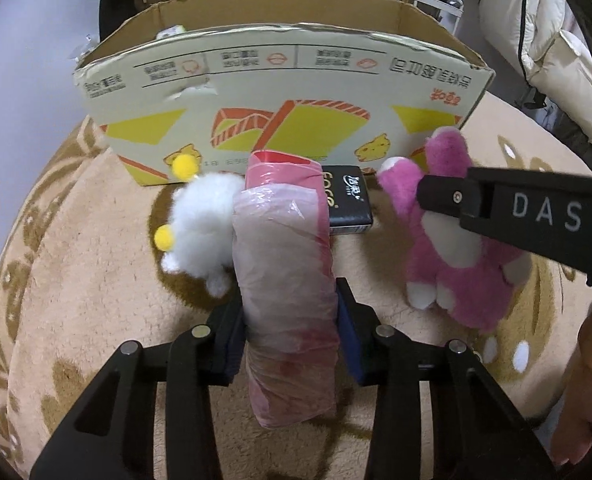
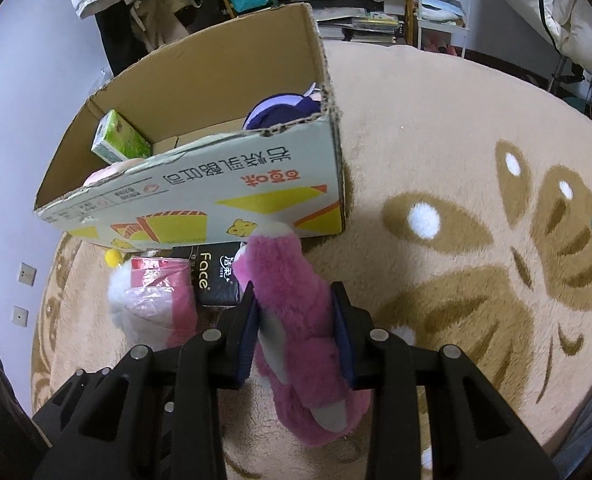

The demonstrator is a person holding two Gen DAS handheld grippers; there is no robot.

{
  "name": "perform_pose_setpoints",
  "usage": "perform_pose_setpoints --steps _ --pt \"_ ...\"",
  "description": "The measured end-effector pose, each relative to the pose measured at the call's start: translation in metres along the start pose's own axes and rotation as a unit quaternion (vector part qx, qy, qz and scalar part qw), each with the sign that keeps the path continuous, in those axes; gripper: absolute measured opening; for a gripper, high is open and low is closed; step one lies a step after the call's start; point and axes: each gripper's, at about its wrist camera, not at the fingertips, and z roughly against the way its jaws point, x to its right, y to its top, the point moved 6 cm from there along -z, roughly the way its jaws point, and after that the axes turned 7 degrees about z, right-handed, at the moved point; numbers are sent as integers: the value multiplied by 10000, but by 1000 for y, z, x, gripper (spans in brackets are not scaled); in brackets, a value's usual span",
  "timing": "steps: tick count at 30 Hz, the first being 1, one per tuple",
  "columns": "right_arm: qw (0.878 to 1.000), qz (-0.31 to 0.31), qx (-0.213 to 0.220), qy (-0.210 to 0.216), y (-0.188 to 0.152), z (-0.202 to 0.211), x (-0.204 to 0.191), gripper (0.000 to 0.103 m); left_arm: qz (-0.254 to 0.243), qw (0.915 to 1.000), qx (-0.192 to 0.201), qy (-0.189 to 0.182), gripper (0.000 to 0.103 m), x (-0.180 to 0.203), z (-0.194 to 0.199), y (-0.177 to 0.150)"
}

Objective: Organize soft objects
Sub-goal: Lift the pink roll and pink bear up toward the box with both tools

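Two soft things are gripped at once, both low over the rug (image 2: 436,120) just in front of the cardboard box (image 1: 280,80). That box is the largest item here, open-topped, its printed front wall standing higher than both loads. Inside it, the right wrist view shows a green tissue pack (image 2: 120,142) leaning in the far left corner, a purple and dark blue plush (image 2: 284,110) against the right wall, and something pale pink (image 2: 108,174) just behind the front wall; the rest of its floor is hidden.

The left claw (image 1: 290,320) is closed on a pink pack in a thin plastic bag (image 1: 284,272), pads pressing its sides near the middle, with a fair length hanging below the pads. The right claw (image 2: 294,332) is closed on the pink plush bear (image 2: 296,320), squeezing its body; its head points toward the box.

My judgement of the risks: the bag film is slick and loose, so the pack could slide through the pads as it rises. Either load could catch the torn front rim if it is not lifted high enough, tipping or shoving the light box. With the claws working side by side, they could also knock each other over the opening.

Smaller items left on the rug: a white plush with yellow pompoms (image 1: 204,224) touching the pack's left side, and a black tissue pack (image 1: 348,204) lying against the box front, between the two held things.
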Motion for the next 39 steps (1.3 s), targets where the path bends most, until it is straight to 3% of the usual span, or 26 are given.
perform_pose_setpoints --steps 5,12,20,26,31,39 --pt "10000 -1 65 43 1 4 0 35 99 9998 144 47 37 -13 13 0" --pt "9992 134 301 211 6 26 -7 35 106 9998 171 2 18 -13 28 1" --pt "9979 211 527 309 7 44 -15 35 127 9990 436 -10 18 -13 54 4" --pt "9954 298 822 401 10 68 -19 35 305 9964 753 237 18 -26 81 10" --pt "9917 397 1136 453 12 93 -23 35 403 9903 1215 546 18 -44 111 17" --pt "9804 766 1788 299 26 134 -36 35 533 9806 1749 706 18 -62 145 32"
